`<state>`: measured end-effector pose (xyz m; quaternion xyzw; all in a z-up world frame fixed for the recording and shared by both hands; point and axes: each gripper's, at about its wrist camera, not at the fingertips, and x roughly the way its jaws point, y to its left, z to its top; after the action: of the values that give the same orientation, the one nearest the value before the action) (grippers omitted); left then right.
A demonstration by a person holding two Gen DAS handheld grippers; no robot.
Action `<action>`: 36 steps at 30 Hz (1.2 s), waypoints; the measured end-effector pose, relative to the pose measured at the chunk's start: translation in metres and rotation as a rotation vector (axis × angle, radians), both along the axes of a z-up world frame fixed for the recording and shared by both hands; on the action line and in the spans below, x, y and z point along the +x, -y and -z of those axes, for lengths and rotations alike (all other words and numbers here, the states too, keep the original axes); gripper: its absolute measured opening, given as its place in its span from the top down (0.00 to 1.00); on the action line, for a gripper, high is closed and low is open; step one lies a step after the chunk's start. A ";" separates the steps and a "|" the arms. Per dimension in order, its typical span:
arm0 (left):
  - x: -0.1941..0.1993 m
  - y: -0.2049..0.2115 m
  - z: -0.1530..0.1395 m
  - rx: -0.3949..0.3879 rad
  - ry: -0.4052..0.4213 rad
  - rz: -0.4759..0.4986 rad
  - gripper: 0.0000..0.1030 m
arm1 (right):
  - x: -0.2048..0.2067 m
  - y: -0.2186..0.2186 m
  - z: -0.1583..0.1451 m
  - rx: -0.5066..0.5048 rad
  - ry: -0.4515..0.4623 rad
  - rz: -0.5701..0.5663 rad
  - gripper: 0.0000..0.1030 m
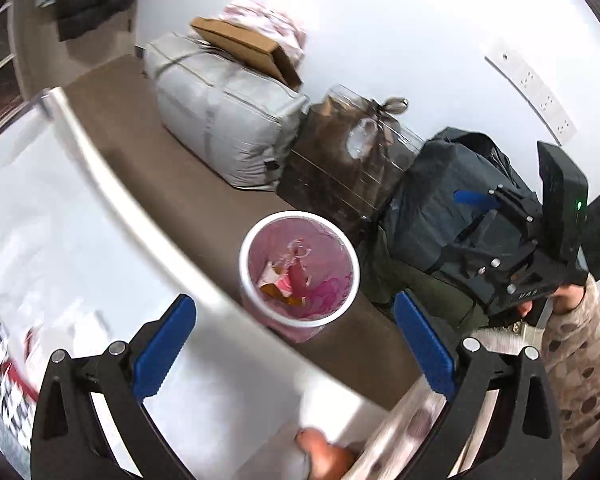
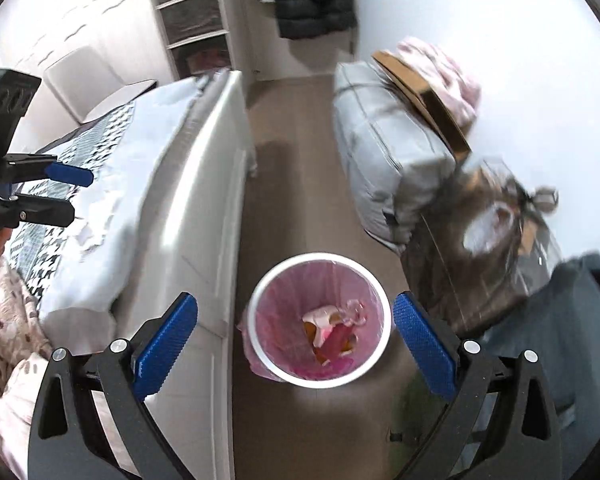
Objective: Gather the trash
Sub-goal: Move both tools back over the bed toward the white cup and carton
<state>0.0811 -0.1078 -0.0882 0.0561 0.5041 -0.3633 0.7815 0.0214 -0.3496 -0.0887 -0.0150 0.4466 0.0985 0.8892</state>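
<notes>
1. Right wrist view, left of the right gripper [image 2: 295,334]: a white bed frame [image 2: 204,200] with smooth, hard panels carries a soft houndstooth-and-white duvet [image 2: 100,184]. The left gripper [image 2: 66,192] hangs over it, and its left-wrist view shows its jaws wide and empty.
2. Between the right gripper's ribbed blue pads, which stand wide with nothing held, sits the round white bin [image 2: 318,380] below. Its thin, crinkly pink liner [image 2: 300,292] holds the collected trash [image 2: 332,332]: crumpled wrappers, orange and pink scraps.
3. Right of the jaws: a puffy grey storage bag [image 2: 384,152], a flat cardboard box [image 2: 420,96], a clear rigid tub [image 2: 480,252] and a dark duffel [image 2: 572,320] crowd the wall.
4. Risk, as I judge it: the bin stands close to the bed frame and the bags, so a careless sweep could knock it over and spill the light scraps; the loose liner edge could also snag on a pad.
</notes>
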 end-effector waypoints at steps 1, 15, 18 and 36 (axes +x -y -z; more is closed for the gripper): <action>-0.003 -0.011 -0.002 -0.001 0.007 -0.017 0.05 | 0.001 -0.009 -0.006 -0.008 0.004 -0.018 0.07; -0.028 -0.182 -0.004 -0.001 0.044 -0.346 0.05 | 0.044 -0.149 -0.036 -0.012 0.018 -0.268 0.07; -0.029 -0.216 -0.001 0.023 0.060 -0.399 0.05 | 0.053 -0.183 -0.034 -0.008 0.003 -0.319 0.07; -0.014 -0.289 0.034 0.122 0.121 -0.410 0.05 | 0.106 -0.322 0.019 0.111 -0.137 -0.482 0.07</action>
<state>0.0673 0.1811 -0.1217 0.0214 0.4784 -0.1616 0.8629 0.1277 -0.0278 -0.1082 -0.0658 0.4831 0.3327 0.8072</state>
